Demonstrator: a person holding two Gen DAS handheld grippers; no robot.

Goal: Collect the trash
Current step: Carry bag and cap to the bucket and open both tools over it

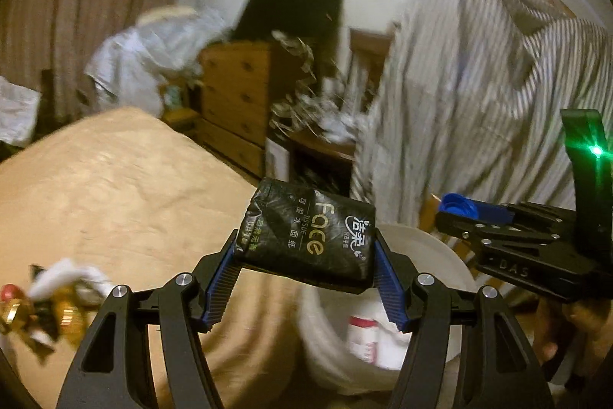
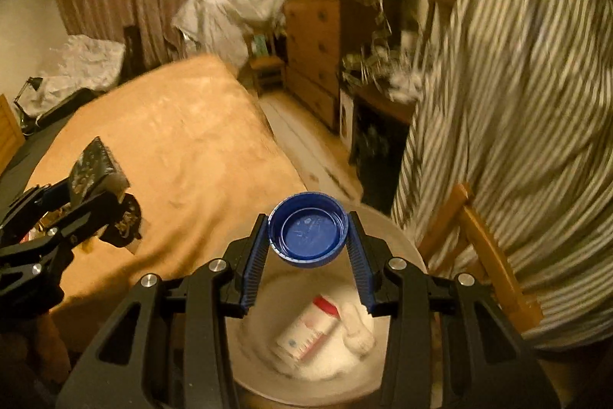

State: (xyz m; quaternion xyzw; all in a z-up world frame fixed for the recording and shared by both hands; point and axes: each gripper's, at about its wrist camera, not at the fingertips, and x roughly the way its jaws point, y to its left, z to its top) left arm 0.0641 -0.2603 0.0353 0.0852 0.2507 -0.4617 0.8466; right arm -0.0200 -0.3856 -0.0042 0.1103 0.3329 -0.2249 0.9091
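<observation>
Left wrist view shows the left gripper clamped on a black tissue pack, its blue ribbed pads pressing the pack's two short ends. The wrapper is crinkled, glossy plastic; upside down it reads "Face" in gold with "TISSUE" beside it, plus a white Chinese logo and smaller Chinese lines I can't make out. Below and just right of the gripper sits a white bin, lined with a white bag, with a white bottle bearing red print lying inside. To the gripper's left spreads a tan bed cover, soft and wrinkled, and at its near left edge lies a small heap of wrappers, gold, white and red.

The right gripper pinches a round blue plastic cap, open side facing the camera, its rim ridged; the moulded mark inside is unreadable. This gripper hangs directly above the bin. Its black body carries the letters "DAS". Beyond it to the right hangs striped cloth over a wooden chair.
</observation>
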